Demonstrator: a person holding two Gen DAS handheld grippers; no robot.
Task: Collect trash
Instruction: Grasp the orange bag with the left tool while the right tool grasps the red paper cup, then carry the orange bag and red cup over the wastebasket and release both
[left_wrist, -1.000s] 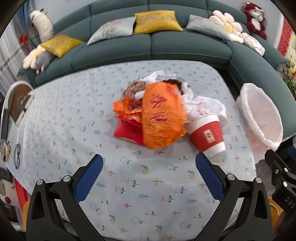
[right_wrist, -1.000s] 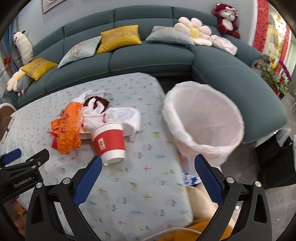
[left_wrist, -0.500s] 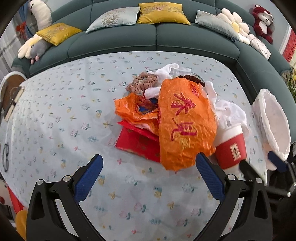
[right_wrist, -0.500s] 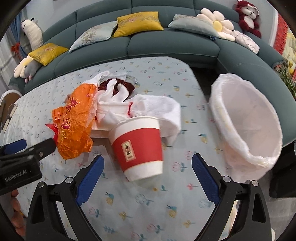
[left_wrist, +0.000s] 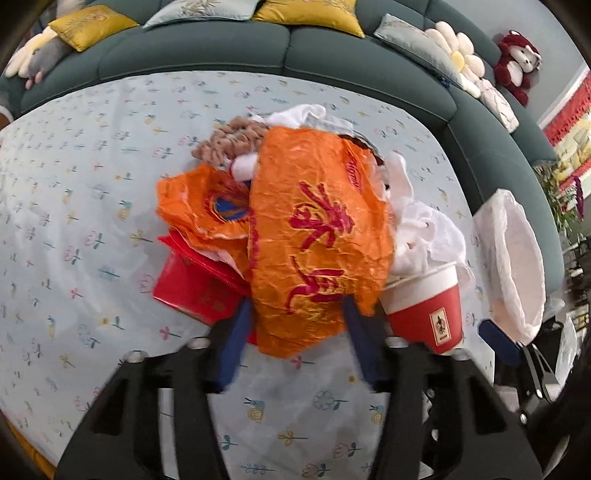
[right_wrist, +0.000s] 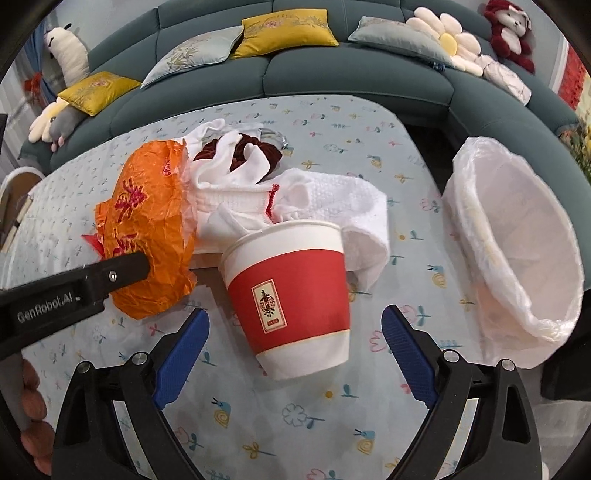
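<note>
Left wrist view: the left hand-held gripper (left_wrist: 295, 332) has advanced and now clenches the orange wrapper (left_wrist: 317, 236) beside the paper cup (right_wrist: 291, 299); the right hand-held gripper (right_wrist: 295, 354) stays released before it, so bagging can begin.

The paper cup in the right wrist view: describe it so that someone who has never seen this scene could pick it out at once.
On the floral tablecloth in front of the teal sofa, a heap of trash lies left of the bin lined with a white bag. The paper cup stands at the heap's near edge, between the right gripper fingers. Unlike the orange bag and white cloths, it is rigid, with a red band and a small label.
</note>
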